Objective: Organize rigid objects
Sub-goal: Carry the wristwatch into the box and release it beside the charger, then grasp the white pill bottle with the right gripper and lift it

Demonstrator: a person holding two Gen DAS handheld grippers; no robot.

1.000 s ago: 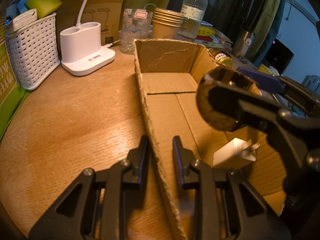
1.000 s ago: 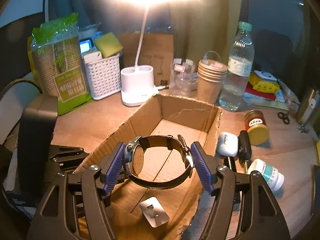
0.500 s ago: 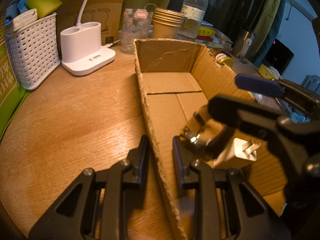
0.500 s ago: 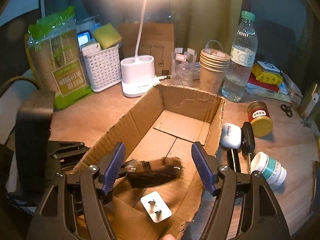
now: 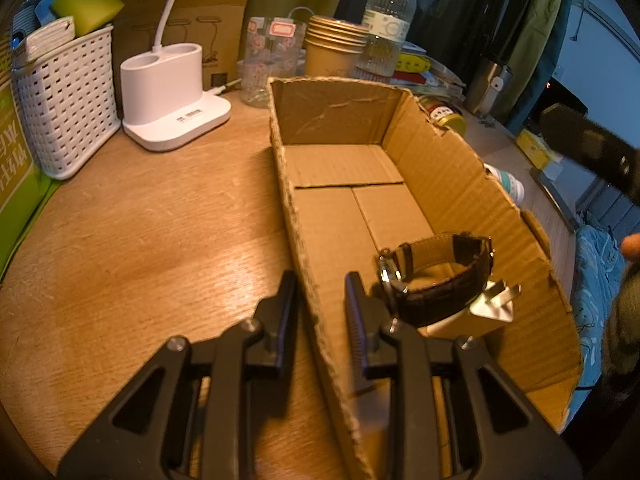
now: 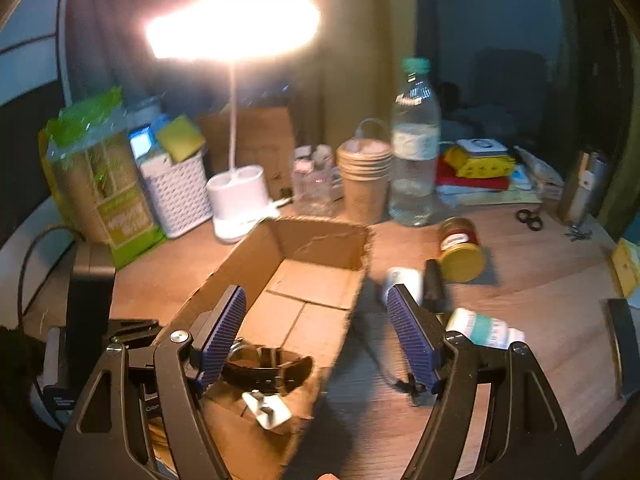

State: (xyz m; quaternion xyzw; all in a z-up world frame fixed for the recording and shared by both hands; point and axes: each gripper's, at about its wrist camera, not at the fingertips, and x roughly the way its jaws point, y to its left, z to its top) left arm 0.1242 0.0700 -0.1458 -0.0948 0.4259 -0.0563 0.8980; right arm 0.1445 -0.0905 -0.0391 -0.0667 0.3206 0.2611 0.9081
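Observation:
A brown cardboard box (image 5: pixel 452 184) stands open on the wooden desk. A black-strapped wristwatch (image 5: pixel 436 280) lies on its side inside, at the near end, resting against a white plug adapter (image 5: pixel 492 308). My left gripper (image 5: pixel 318 296) is shut on the box's left wall, one finger on each side. In the right wrist view my right gripper (image 6: pixel 316 300) hangs above the box's right wall with its jaws opening and nothing between its blue pads (image 6: pixel 412 340). The watch (image 6: pixel 268 368) and the plug (image 6: pixel 266 408) lie below its left finger.
Right of the box lie a white earbud case (image 6: pixel 402 284), a black key fob (image 6: pixel 434 284), a white bottle with a teal label (image 6: pixel 484 326) and a yellow-lidded jar (image 6: pixel 460 250). Behind stand a water bottle (image 6: pixel 414 148), paper cups (image 6: pixel 364 176), a lamp base (image 5: pixel 172 92) and a white basket (image 5: pixel 64 96).
The right gripper let go of the watch, which dropped into the box next to the plug. The gripper then rose and shifted right with wider jaws. The left gripper stayed put.

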